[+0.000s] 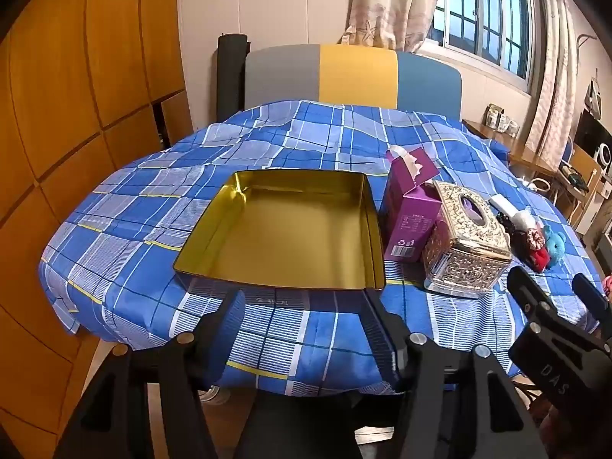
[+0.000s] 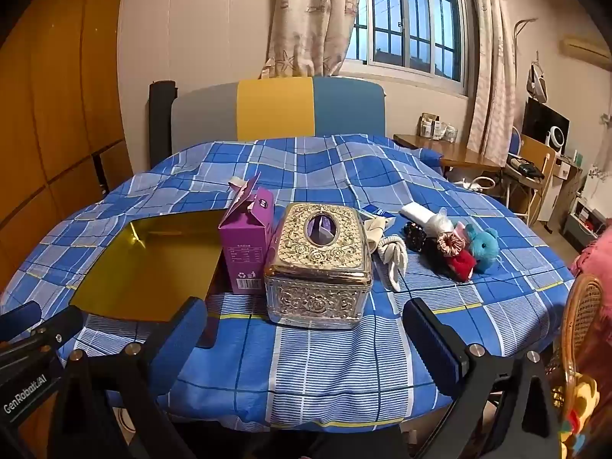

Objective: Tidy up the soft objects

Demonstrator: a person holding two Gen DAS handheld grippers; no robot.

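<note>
Soft toys and scrunchies (image 2: 455,244), bunched in a little row on the blue checked cloth (image 2: 325,363), far right side of the table; blue teddy (image 2: 482,243) at the end of the row, red plush bit (image 2: 464,264) just beside it, pink scrunchie (image 2: 450,239) and black scrunchie (image 2: 415,237) next, white knotted cloth (image 2: 394,256) close to the fancy gold tissue box (image 2: 319,267); row stretched left to right, tipped a bit away from the table's near edge.

Lay ahead and to the right of the right gripper (image 2: 306,336); fingers spread wide apart, nothing between them; pointed more at the tissue box than at the toys, so a swing to the right seemed needed. Seen from the left gripper (image 1: 306,325), also apart and holding nothing, the toys (image 1: 539,241) sat far off to the right, behind the tissue box (image 1: 466,237); right hand clearly the nearer one.

Gold tin tray (image 1: 283,233), bare inside, straight ahead of the left gripper; likely the place for the soft things; purple carton (image 1: 411,210) stood between tray and tissue box.

Writing: "GenRobot.AI" on the left gripper's body in the right wrist view; "DAS" on the right gripper's body in the left wrist view; recycling marks and a bar code on the purple carton, small print too tiny to read.
</note>
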